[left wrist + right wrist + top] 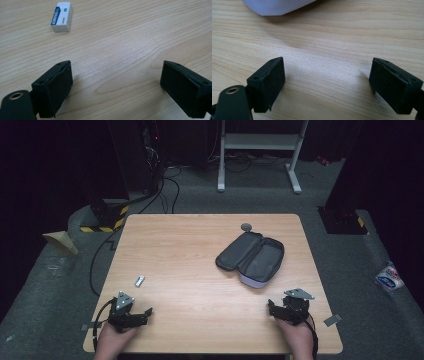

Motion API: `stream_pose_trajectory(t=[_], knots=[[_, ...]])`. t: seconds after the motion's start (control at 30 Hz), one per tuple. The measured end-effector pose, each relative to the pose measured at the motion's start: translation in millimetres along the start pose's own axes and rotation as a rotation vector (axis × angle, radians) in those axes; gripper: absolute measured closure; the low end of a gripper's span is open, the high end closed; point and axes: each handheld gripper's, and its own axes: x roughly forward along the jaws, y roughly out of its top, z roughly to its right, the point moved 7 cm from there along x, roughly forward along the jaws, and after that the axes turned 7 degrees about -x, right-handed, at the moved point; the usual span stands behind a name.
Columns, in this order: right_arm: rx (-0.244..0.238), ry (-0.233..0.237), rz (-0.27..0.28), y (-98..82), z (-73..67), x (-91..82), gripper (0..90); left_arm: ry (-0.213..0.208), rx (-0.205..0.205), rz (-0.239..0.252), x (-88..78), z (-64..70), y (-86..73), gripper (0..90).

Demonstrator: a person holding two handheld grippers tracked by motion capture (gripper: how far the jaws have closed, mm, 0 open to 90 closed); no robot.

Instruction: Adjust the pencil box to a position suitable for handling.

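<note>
An open grey pencil case (pixel 251 256) lies on the right half of the wooden table (pixel 200 240), its pale lower edge (pixel 277 6) just ahead of my right gripper (pixel 328 67). A small white eraser (pixel 139 281) with a blue label rests left of centre, ahead and to the left of my left gripper (pixel 116 72) in the left gripper view (pixel 61 16). Both grippers rest near the table's front edge, the left gripper (pixel 137 312) at the left corner and the right gripper (pixel 277 309) at the right. Each stands open with bare wood between its jaws.
A small grey round object (pixel 246 226) sits just behind the case. Beyond the table are a white metal stand (pixel 260 150), floor cables (pixel 165 190) and a yellow-black striped base (pixel 107 217). A packet (pixel 389 277) lies on the carpet at right.
</note>
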Motion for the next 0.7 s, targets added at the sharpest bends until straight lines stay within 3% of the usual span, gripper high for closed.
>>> stream_pose_trajectory(t=[0.7], knots=[[0.009,0.005,0.006,1.6,2.2,-3.6,14.4,0.000,0.000,0.000,0.0,0.0,0.0,11.1]])
